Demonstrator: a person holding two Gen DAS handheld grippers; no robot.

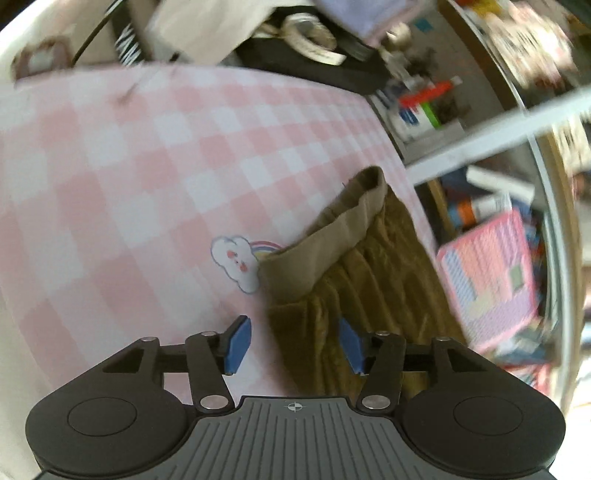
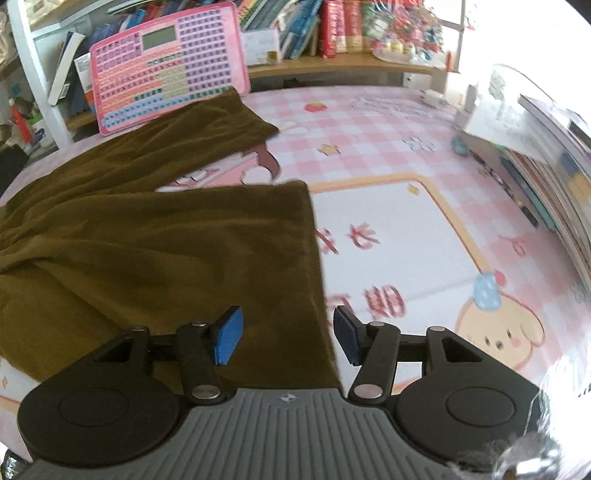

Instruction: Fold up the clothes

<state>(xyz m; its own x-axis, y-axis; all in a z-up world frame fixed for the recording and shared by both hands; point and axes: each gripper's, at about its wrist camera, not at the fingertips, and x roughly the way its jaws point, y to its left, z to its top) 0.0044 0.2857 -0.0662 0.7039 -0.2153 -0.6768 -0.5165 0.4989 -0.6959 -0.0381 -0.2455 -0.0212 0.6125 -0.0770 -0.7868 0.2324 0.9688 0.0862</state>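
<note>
Olive-brown trousers (image 2: 155,240) lie spread on the pink checked mat (image 2: 388,221), two legs pointing away. In the left wrist view their waistband end (image 1: 347,236), with a lighter lining turned out, lies at the mat's right side (image 1: 129,166). My left gripper (image 1: 293,343) is open, its blue pads straddling the waist corner just above the cloth. My right gripper (image 2: 284,334) is open, its pads on either side of the near leg's hem edge, holding nothing.
A pink toy keyboard tablet (image 2: 170,62) leans against a bookshelf (image 2: 332,29) behind the trousers. Stacked books (image 2: 546,173) line the mat's right edge. Tape rolls and clutter (image 1: 314,33) lie beyond the mat's far edge in the left wrist view.
</note>
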